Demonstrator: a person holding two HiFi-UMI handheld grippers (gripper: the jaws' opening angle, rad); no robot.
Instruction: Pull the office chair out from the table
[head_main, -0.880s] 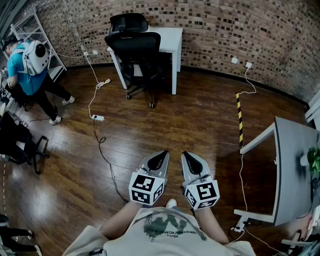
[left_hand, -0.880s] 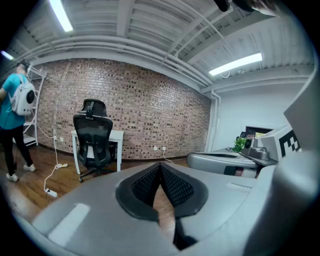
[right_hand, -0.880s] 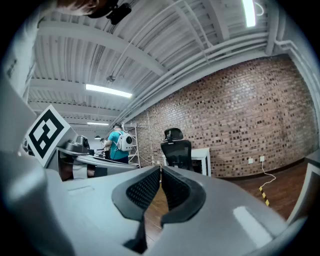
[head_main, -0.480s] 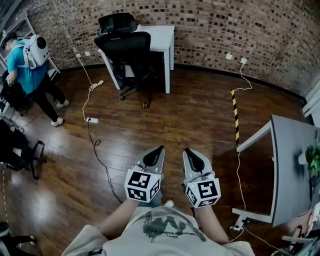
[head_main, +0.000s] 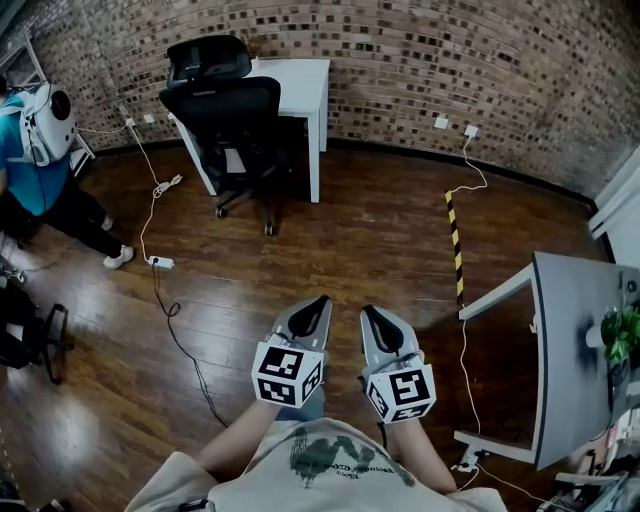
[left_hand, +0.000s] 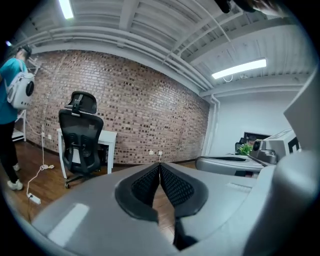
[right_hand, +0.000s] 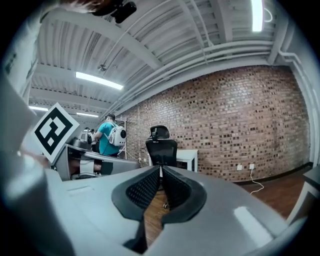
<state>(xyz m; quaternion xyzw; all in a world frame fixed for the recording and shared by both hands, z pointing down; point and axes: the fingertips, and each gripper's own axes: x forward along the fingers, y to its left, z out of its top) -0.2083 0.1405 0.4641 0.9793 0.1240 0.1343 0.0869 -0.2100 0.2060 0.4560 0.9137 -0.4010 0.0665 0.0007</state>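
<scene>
Two pairs of jaws, both shut and empty. Your left gripper (head_main: 316, 303) had its jaws pressed together w/ nothing btwn them, and your right gripper (head_main: 370, 312) was the same, pads meeting at the tip. You held the two side by side, close but apart, in front of your chest, tips aimed fwd over the wood floor (head_main: 350, 240). Neither touched anything.

The office chair (head_main: 235, 120) stood well ahead and to the left of both grippers. It was black, w/ a headrest, pushed in at the white table (head_main: 303, 82), its back toward you. That table sat against the brick wall (head_main: 450, 60).

Left of the chair a white cable w/ a power strip (head_main: 160, 262) trailed across the floor. At the far left edge stood a person (head_main: 25, 150) in a teal top w/ a white backpack. To the right, a black-and-yellow striped strip (head_main: 455, 235) lay on the floor. Beyond it, at the right edge, stood a grey table (head_main: 575, 340) w/ a small green plant (head_main: 622, 335) on it.
</scene>
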